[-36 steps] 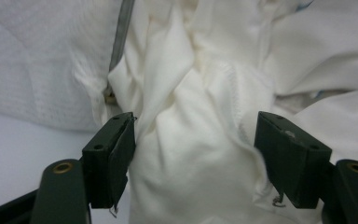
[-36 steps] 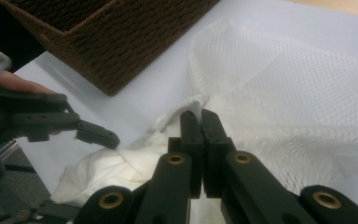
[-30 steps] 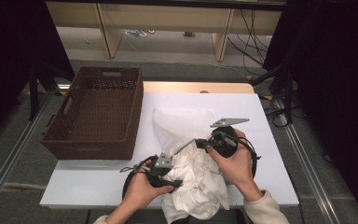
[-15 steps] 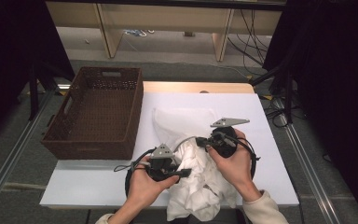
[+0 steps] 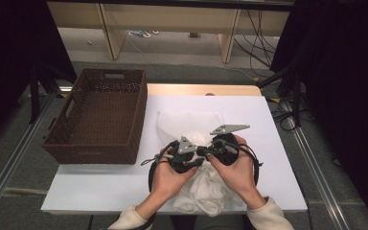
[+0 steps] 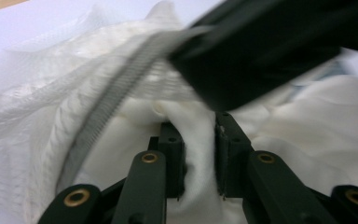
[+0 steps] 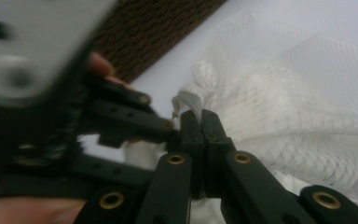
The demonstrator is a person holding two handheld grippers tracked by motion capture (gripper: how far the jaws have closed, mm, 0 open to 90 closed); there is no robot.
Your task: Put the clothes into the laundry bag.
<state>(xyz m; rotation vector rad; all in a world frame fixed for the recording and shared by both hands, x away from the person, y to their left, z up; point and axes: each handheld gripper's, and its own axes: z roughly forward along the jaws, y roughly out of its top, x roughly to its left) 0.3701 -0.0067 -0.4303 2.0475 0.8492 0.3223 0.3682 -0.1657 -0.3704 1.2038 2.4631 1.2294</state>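
A white mesh laundry bag (image 5: 189, 122) lies on the table with a white garment (image 5: 206, 191) spilling out of its near end. In the left gripper view, my left gripper (image 6: 199, 154) is shut on a fold of the white garment (image 6: 307, 140), just below the bag's grey zipper (image 6: 107, 107). In the right gripper view, my right gripper (image 7: 198, 122) is shut on a small white tab (image 7: 186, 100) at the edge of the mesh bag (image 7: 279, 93). In the high view, the left gripper (image 5: 199, 155) and right gripper (image 5: 210, 149) meet tip to tip over the bag's opening.
A brown woven basket (image 5: 84, 151) stands at the table's left, beside the bag. The white table (image 5: 278, 139) has bare surface to the right and along its front left. Cables trail from both grippers.
My left gripper has moved right and forward, up to the right gripper's tips, and now pinches the garment. The right gripper has held its place.
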